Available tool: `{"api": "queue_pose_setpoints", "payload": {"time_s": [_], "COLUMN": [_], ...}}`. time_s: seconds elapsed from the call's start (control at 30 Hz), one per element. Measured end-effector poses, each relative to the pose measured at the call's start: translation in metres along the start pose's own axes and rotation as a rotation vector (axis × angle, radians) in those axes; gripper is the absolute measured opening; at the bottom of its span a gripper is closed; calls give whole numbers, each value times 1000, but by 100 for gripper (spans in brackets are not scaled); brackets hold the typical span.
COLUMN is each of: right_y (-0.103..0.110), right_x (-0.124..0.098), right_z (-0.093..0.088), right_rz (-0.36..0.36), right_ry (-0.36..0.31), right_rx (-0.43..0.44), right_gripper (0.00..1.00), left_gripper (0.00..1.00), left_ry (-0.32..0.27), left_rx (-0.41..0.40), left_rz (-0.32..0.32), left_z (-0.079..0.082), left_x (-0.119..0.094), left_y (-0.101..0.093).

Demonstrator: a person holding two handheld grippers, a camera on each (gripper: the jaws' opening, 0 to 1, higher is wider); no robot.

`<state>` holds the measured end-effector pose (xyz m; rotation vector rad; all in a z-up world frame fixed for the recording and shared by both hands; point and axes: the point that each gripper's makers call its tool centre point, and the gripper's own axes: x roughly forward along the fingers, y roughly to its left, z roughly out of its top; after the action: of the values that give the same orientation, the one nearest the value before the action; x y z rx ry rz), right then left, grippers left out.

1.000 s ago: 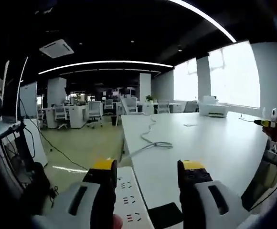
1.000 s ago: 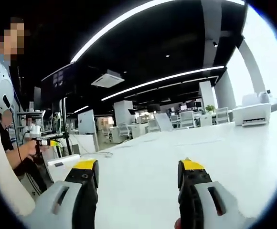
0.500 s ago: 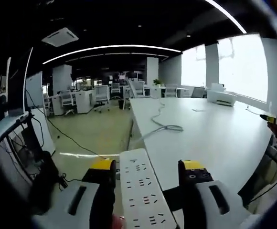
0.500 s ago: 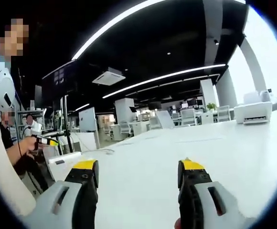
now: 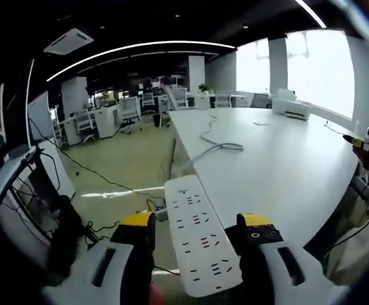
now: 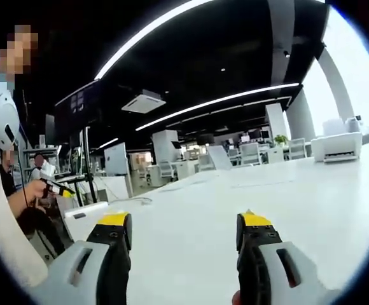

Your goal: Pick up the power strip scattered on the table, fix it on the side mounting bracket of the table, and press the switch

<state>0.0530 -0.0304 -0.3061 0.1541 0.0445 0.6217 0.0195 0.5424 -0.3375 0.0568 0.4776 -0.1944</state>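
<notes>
— Where is the power strip (image 5: 200, 234) sitting?
— Your left gripper (image 5: 196, 227) is clamping it between both jaws, past the table (image 5: 280, 171) edge.
— And your right gripper (image 6: 183, 227)?
— Its jaws are standing apart, holding nothing.

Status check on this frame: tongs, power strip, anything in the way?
Left tongs open around the power strip, grip unclear. Right tongs open, empty, above the table. Strip's cable trails across the tabletop.
</notes>
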Motion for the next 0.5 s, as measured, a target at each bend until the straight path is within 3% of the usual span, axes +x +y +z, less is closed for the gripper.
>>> {"api": "queue_pose_setpoints", "payload": {"time_s": [0.1, 0.23, 0.5], "right_y": [1, 2, 4], "right_x": [1, 2, 3], "right_z": [1, 2, 3], "right_rz": [4, 7, 12], "right_ry": [-1, -2, 3], "right_rx": [0, -4, -8], "right_gripper": [63, 62, 62], "left_gripper": [55, 55, 55], "left_ry": [22, 97, 162], "left_rx": [-3, 48, 54], "left_rz": [-22, -52, -80], "left_z": [-4, -19, -31], "left_x": [-1, -4, -7], "left_y": [-2, -4, -5]}}
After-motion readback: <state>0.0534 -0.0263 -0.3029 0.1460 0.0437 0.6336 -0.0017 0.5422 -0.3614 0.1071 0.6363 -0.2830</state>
